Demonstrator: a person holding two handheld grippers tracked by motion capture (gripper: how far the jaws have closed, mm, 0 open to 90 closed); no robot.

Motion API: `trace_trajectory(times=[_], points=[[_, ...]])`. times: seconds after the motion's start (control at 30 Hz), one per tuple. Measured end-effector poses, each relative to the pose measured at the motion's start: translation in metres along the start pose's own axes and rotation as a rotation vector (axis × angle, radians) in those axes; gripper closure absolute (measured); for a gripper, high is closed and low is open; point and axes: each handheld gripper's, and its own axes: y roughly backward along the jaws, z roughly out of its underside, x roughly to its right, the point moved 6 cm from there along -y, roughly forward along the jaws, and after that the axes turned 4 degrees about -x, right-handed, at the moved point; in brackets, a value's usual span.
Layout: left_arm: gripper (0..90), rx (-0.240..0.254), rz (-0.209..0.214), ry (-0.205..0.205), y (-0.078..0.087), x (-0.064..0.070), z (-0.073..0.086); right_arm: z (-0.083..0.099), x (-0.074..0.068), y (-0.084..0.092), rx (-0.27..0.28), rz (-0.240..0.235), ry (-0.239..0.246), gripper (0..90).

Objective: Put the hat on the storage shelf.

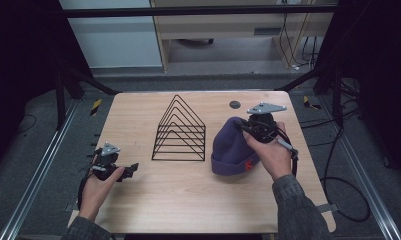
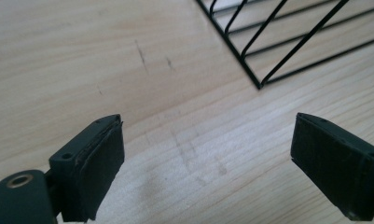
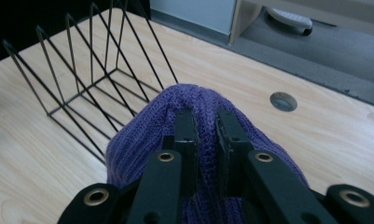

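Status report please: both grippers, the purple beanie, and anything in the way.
Right gripper shut on the purple beanie, pinching its knit top. Left gripper open, over bare table. Black wire rack stands between them, left of the beanie.

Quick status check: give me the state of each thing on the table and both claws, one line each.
Beanie: pinched at the crown by the right claw, brim on the table, beside the rack.
Rack: upright, nothing in its slots.
Right claw: shut on a fold of the beanie.
Left claw: open, nothing between the jaws, above bare table.
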Motion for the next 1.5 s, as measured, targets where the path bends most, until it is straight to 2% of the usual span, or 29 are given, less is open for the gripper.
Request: trace_trajectory(times=[0.2,0.27,0.33,0.37,0.43,0.5,0.53,0.67,0.87,1.1,1.23,1.3,1.37,1.5], points=[[11.2,0.117,0.0,0.013,0.026,0.006,-0.024,-0.019,-0.002,0.003,0.031,0.004,0.001,80.9],[11.2,0.127,0.004,0.007,0.03,0.008,-0.028,-0.026,-0.002,0.006,0.041,0.004,0.003,80.9],[11.2,0.14,0.016,-0.017,0.037,0.016,-0.036,-0.033,-0.003,0.009,0.052,0.01,0.002,80.9],[11.2,0.158,0.04,-0.029,0.043,0.024,-0.045,-0.036,-0.003,0.011,0.057,0.011,0.001,80.8],[11.1,0.177,0.066,-0.045,0.05,0.033,-0.055,-0.043,-0.002,0.014,0.07,0.019,0.002,80.8],[10.7,0.179,0.074,-0.052,0.052,0.036,-0.059,-0.049,-0.003,0.017,0.081,0.017,-0.003,80.9],[10.6,0.186,0.091,-0.078,0.057,0.044,-0.069,-0.054,-0.003,0.019,0.088,0.019,-0.002,80.8],[10.0,0.197,0.125,-0.12,0.065,0.058,-0.088,-0.063,-0.004,0.022,0.096,0.021,0.001,80.8],[9.8,0.19,0.135,-0.166,0.071,0.068,-0.107,-0.074,-0.007,0.024,0.106,0.015,-0.009,80.8],[9.5,0.206,0.16,-0.193,0.08,0.075,-0.123,-0.09,-0.015,0.03,0.12,0.013,0.013,80.7],[9.4,0.211,0.183,-0.2,0.083,0.079,-0.135,-0.106,-0.022,0.036,0.144,0.01,0.024,80.6],[9.3,0.219,0.223,-0.187,0.086,0.084,-0.14,-0.11,-0.024,0.037,0.15,0.011,0.024,80.6],[9.2,0.22,0.232,-0.188,0.086,0.085,-0.142,-0.114,-0.025,0.038,0.154,0.007,0.023,80.6],[8.9,0.211,0.224,-0.225,0.088,0.095,-0.149,-0.124,-0.03,0.035,0.163,0.006,0.023,80.6]])
